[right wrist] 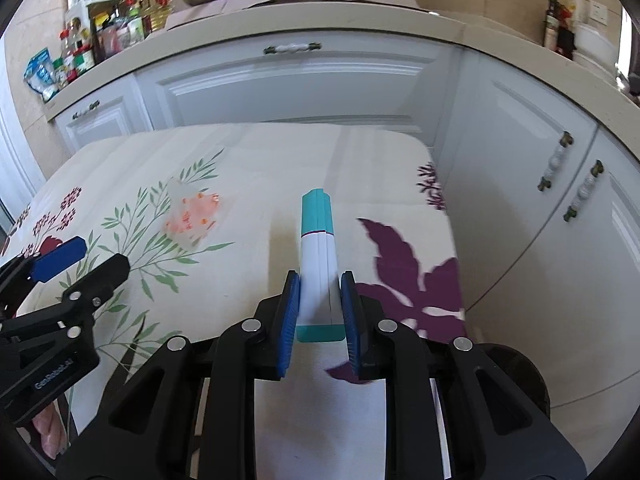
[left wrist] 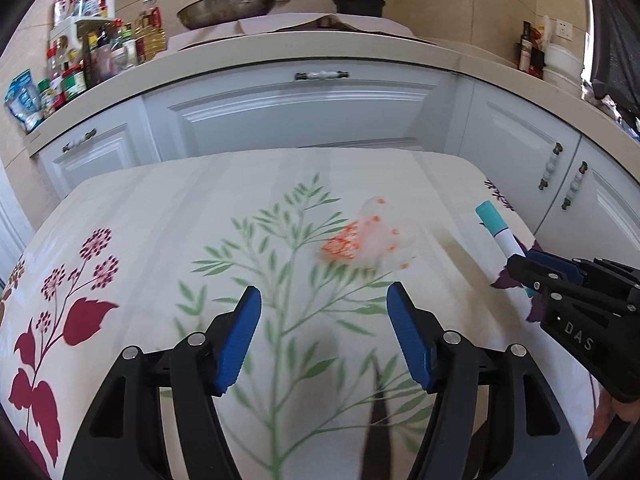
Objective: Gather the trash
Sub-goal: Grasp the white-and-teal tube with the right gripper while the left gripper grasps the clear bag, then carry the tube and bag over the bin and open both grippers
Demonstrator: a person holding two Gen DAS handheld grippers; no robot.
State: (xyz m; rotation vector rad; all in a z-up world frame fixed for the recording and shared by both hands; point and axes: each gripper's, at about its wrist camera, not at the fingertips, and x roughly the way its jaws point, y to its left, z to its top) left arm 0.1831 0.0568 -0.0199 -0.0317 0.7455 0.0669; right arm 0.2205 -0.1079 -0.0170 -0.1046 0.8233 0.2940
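Observation:
A crumpled clear plastic wrapper with orange print lies on the floral tablecloth, just ahead of my left gripper, which is open and empty above the cloth. It also shows in the right wrist view. My right gripper is shut on a long white box with teal ends and holds it above the table's right part. The box also shows in the left wrist view, with the right gripper at the right.
White kitchen cabinets with a beige counter stand behind the table. Bottles and jars crowd the counter's left; a pan and a black pot sit at the back. The table's right edge drops to the floor.

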